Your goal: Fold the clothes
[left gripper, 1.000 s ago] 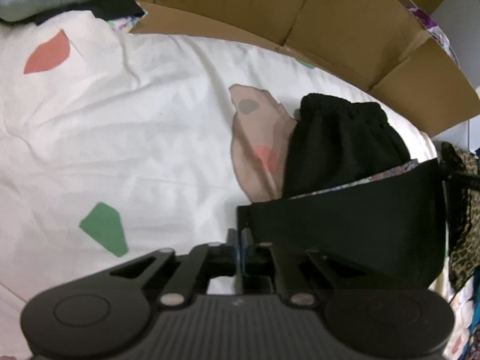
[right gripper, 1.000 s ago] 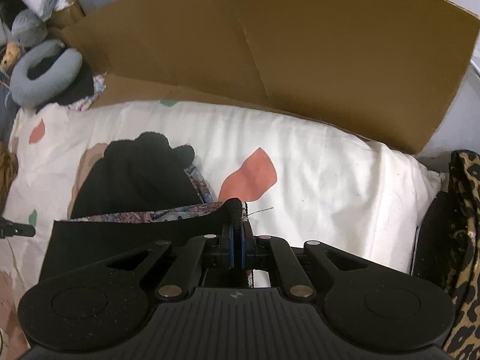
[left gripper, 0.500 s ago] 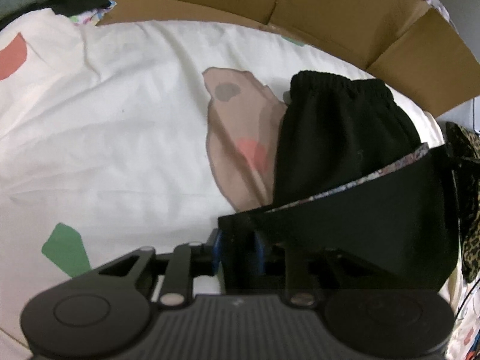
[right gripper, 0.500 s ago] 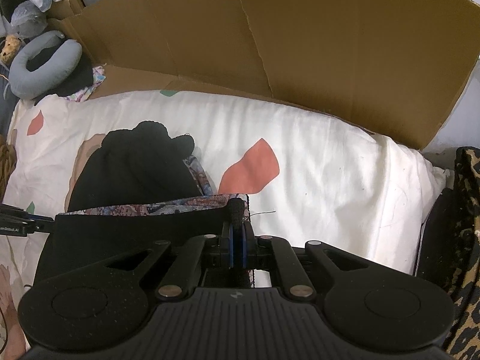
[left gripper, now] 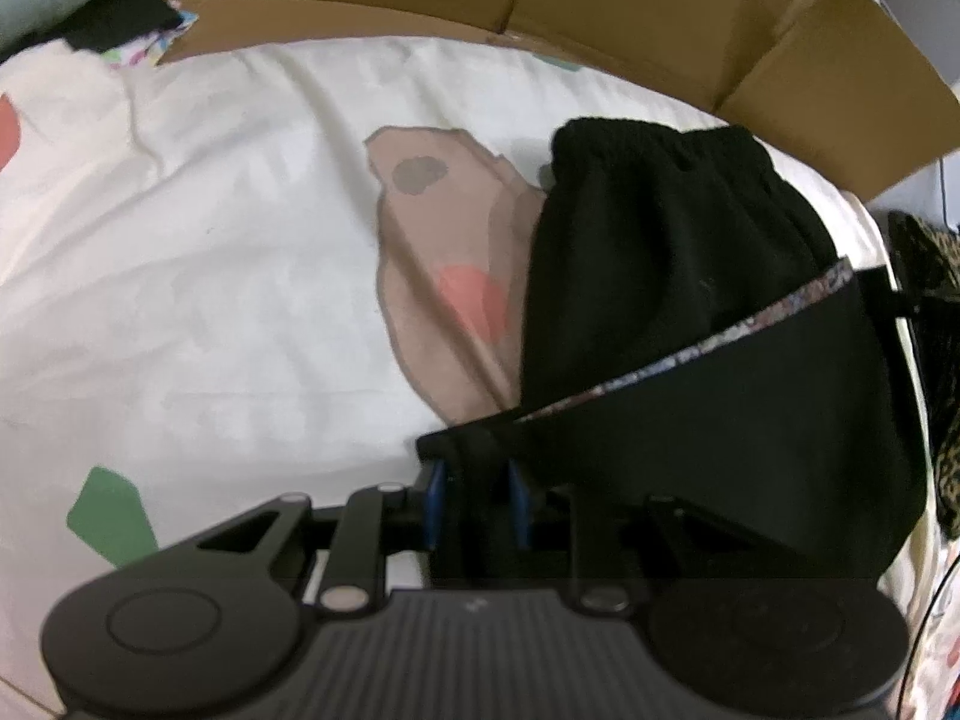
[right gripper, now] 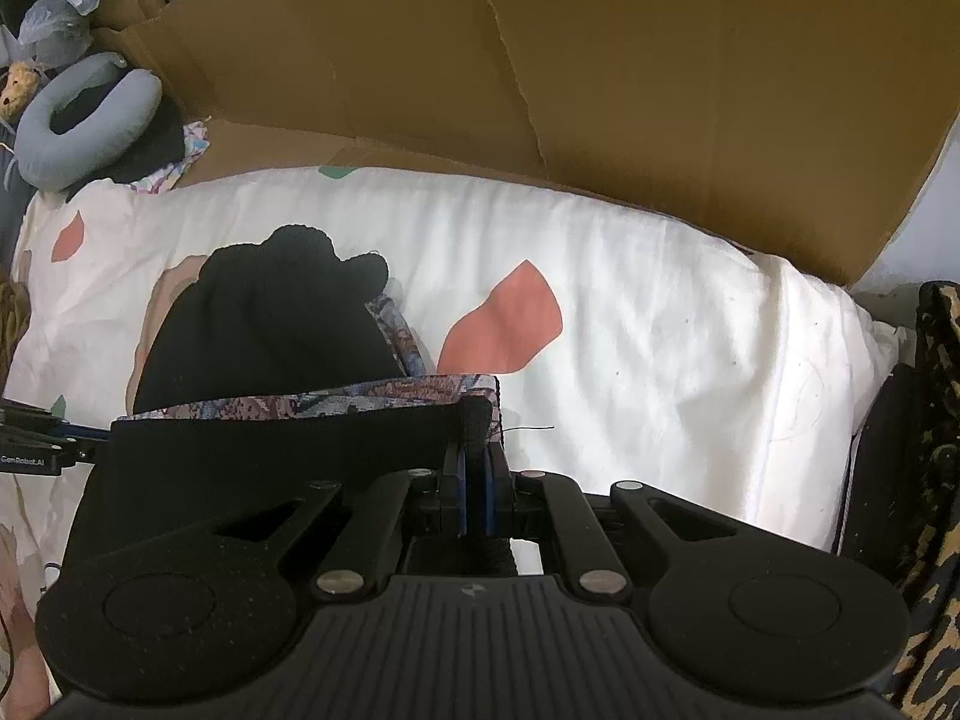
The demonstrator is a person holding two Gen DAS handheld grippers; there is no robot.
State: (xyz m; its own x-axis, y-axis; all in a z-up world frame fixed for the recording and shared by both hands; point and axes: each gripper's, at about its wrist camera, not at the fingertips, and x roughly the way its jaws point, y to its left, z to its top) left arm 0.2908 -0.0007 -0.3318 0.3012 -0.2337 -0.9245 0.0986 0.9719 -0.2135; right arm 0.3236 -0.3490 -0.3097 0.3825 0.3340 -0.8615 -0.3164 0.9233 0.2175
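A white bedsheet [right gripper: 660, 312] with coloured patches covered the bed, with brown cardboard [right gripper: 600, 72] behind it. On the sheet lay a black garment [left gripper: 690, 360], its patterned-lined edge stretched between 2 grippers. The left gripper [left gripper: 474, 492] stood parted around one corner; the right gripper [right gripper: 475, 480] was pinching the other corner.

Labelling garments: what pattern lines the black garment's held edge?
A multicoloured floral-like print band, clearest in the right wrist view.
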